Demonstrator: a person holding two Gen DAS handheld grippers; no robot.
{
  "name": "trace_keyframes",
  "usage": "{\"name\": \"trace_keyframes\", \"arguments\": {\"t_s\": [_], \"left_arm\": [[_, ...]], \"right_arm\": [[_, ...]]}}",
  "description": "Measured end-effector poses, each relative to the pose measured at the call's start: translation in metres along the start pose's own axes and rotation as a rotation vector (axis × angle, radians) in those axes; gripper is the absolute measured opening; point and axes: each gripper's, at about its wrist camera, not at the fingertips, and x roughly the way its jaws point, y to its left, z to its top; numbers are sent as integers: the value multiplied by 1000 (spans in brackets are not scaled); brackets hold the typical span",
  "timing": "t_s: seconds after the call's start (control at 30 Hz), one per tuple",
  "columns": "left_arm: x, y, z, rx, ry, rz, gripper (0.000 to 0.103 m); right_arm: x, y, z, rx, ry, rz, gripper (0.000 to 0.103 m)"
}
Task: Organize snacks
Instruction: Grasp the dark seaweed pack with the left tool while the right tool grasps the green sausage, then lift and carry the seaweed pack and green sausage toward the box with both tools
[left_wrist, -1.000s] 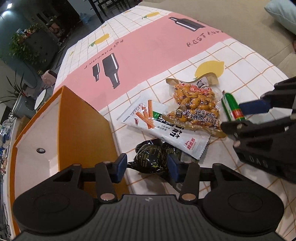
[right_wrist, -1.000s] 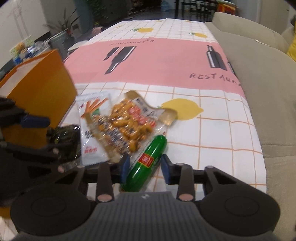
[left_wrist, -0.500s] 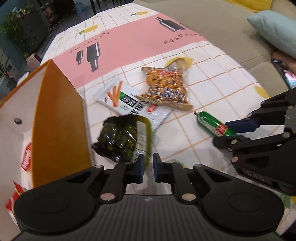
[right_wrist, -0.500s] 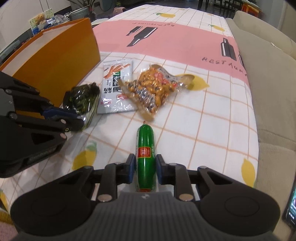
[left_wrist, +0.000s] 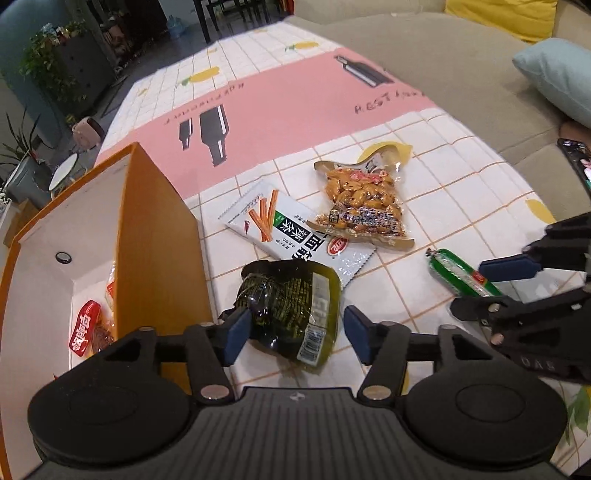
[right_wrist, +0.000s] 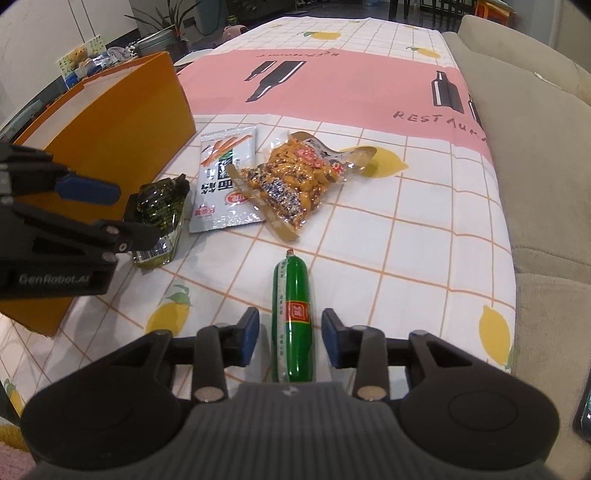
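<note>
My left gripper (left_wrist: 297, 334) is open around a dark green snack packet (left_wrist: 291, 304) that lies on the tablecloth beside the orange box (left_wrist: 155, 243). My right gripper (right_wrist: 290, 341) is open around a green sausage (right_wrist: 293, 317) lying on the cloth. The packet (right_wrist: 160, 208) and the left gripper (right_wrist: 79, 206) show at the left of the right wrist view. The sausage (left_wrist: 461, 273) and the right gripper (left_wrist: 491, 288) show at the right of the left wrist view. A white noodle-stick packet (left_wrist: 295, 236) and a clear bag of orange nuts (left_wrist: 364, 203) lie further out.
The orange box (right_wrist: 110, 125) holds red-labelled snacks (left_wrist: 86, 326) on its white floor. A beige sofa (right_wrist: 535, 147) runs along the table's right edge, with a pale blue cushion (left_wrist: 557, 77) on it. The pink band of the tablecloth (left_wrist: 280, 114) lies beyond the snacks.
Both grippers have opened. The left one has let go of the dark green packet, the right one has let go of the green sausage; both items now lie on the cloth.
</note>
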Motion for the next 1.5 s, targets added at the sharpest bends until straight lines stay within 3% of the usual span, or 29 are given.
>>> {"name": "trace_keyframes", "arguments": {"t_s": [0.23,0.4,0.5,0.6,0.7,0.9,1.03,1.1,1.27,1.5], "left_arm": [[36,-8,11,66,145,83,71],[42,-5,17,35,149,85,74],[41,-1,16,-5,135,64,61],[36,9,12,-81,109,-2,52],[31,14,7,-148,101,-91,42],[21,2,-9,-182,82,-219,39],[16,-6,-19,-183,79,-266,39],[13,-7,-22,-180,75,-265,42],[9,-1,-27,-224,37,-242,66],[11,-1,-15,-216,-29,-228,81]], "right_arm": [[0,-4,0,18,0,2,37],[2,-1,2,6,-4,10,37],[3,1,2,-11,-8,8,36],[3,2,2,-25,-9,4,21],[3,1,3,-21,-5,16,20],[1,4,0,-36,18,48,20],[-3,9,-7,-65,36,58,20],[-4,9,-9,-71,39,62,20],[-5,3,-9,-38,34,86,25],[-6,4,-9,-54,31,73,30]]}}
